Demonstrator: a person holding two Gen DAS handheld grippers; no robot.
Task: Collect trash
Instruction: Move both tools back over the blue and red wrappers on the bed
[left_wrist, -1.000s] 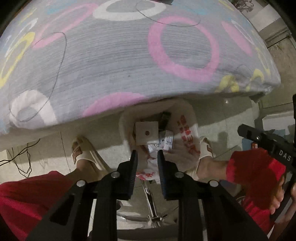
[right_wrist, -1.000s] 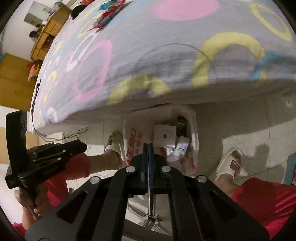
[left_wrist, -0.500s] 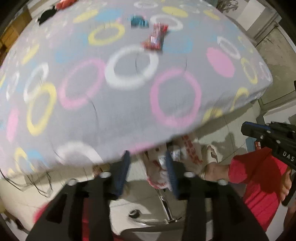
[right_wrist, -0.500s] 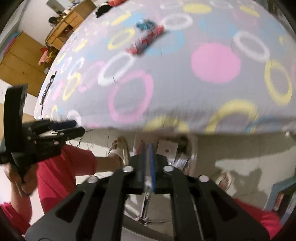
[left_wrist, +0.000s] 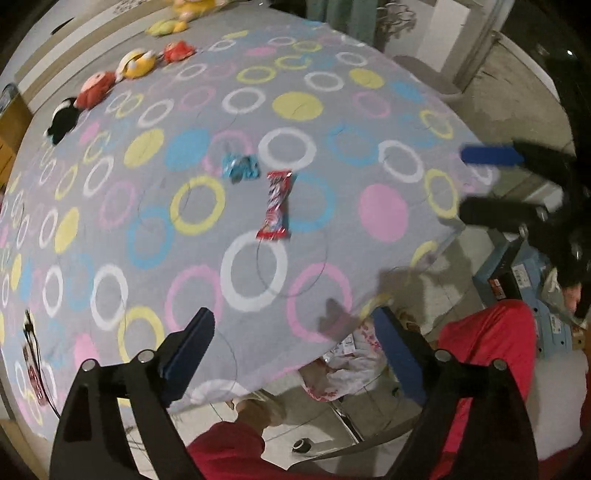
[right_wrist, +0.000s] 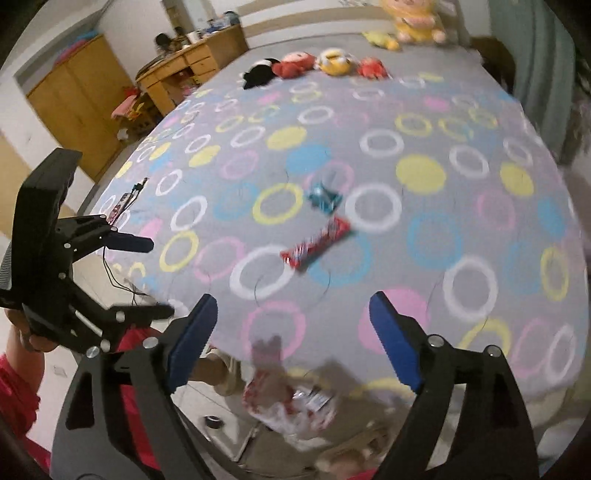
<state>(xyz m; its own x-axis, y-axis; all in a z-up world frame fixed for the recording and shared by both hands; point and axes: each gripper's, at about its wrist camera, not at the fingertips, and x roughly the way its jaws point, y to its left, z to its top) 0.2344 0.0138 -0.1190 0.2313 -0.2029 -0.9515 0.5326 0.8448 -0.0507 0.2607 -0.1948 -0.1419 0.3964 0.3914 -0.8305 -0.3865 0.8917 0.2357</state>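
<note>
Left gripper (left_wrist: 291, 332) and right gripper (right_wrist: 291, 321) jaws spread and empty above bed (left_wrist: 110, 184), red wrapper (left_wrist: 275, 205) beside blue wrapper (left_wrist: 240, 167), trash bag (right_wrist: 291, 410) on floor below

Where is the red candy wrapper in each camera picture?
Left wrist view: the red wrapper lies near the middle of the picture on the circle-patterned bedspread, standing up and down, above a white ring.
Right wrist view: the red wrapper lies just left of the middle, slanting up to the right.
Shared landmark: the crumpled blue wrapper lies close by, just beyond the red wrapper's far end, in both views.
</note>
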